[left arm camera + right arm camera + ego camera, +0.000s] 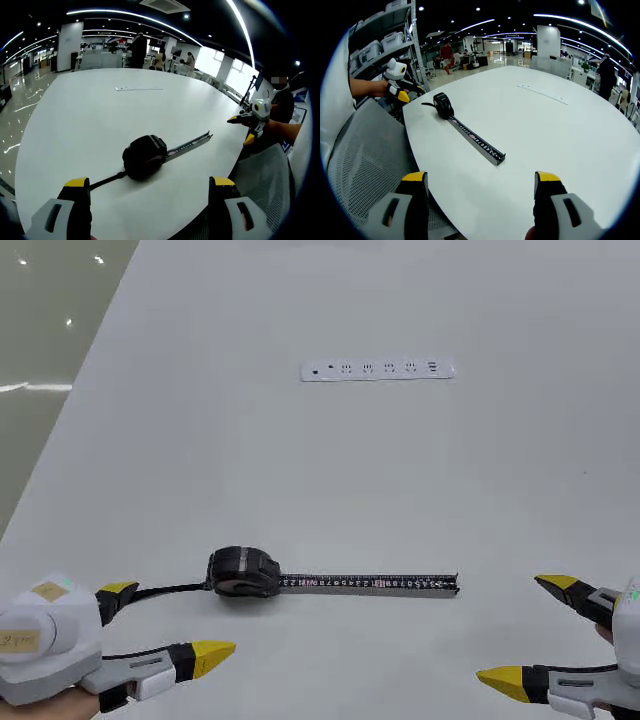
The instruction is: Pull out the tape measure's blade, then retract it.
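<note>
- Head view: the tape measure (243,573) lies on the bench (400,470) close to its near edge. Its blade (370,583) is already drawn out flat toward the right, and a black strap (170,590) trails off to the left. The left gripper (165,621) hovers just beside the strap with its jaws apart, gripping nothing. The right gripper (528,630) hangs near the blade's tip (455,585), its jaws likewise spread and not touching it. A power strip (378,369) sits well apart toward the far edge. We judge that retraction is what remains, and nothing pins the tape measure down. If the lock is released like this, the blade may whip back and the tape measure may skid.
- Left gripper view: the tape measure sits just ahead between our wide-open jaws, with the strap running toward one of them. A careless close could catch the strap instead, dragging the tape measure toward the near edge and perhaps off it.
- Right gripper view: the blade runs along the near edge, its tip nearest to us, in line with the gap between the parted jaws but well ahead of them. A pinch on the thin, flat blade could slip or kink it, and letting go abruptly would let the tip lash.
</note>
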### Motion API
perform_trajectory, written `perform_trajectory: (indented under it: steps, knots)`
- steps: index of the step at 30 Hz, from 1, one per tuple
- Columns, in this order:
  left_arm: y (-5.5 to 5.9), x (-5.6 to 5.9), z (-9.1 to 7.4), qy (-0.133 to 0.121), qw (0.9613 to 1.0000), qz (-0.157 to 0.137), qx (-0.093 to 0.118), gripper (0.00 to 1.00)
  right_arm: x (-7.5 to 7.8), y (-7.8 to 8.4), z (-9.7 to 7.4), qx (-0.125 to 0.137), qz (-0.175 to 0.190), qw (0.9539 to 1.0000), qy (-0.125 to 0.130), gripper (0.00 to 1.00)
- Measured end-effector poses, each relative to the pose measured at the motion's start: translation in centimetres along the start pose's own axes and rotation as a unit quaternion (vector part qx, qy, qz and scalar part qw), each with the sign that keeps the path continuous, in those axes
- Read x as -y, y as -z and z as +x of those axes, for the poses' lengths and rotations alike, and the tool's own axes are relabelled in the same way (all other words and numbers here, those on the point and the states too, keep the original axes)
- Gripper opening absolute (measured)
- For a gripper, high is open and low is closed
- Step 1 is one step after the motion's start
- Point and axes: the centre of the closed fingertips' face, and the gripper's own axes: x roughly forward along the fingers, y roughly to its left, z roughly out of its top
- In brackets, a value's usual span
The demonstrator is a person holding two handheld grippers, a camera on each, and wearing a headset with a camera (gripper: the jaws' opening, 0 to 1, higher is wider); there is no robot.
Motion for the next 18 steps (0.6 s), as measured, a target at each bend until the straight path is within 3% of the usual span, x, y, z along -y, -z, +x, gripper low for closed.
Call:
perform_trajectory:
  steps: [6, 15, 18]
  knots:
    - [-0.2, 0.9, 1.6, 0.014, 0.9996, -0.021, -0.008, 0.95, 0.1, 0.0, 0.1, 0.003, 0.001, 1.0000, 0.001, 0.88]
    - [-0.4, 1.6, 3.8, 0.018, 0.9994, -0.025, -0.016, 0.95, 0.1, 0.3, 0.1, 0.003, 0.004, 1.0000, 0.000, 0.88]
    - [-0.5, 1.7, 4.6, 0.018, 0.9988, -0.044, -0.016, 0.94, 0.1, 0.3, 0.1, 0.004, 0.006, 1.0000, 0.000, 0.88]
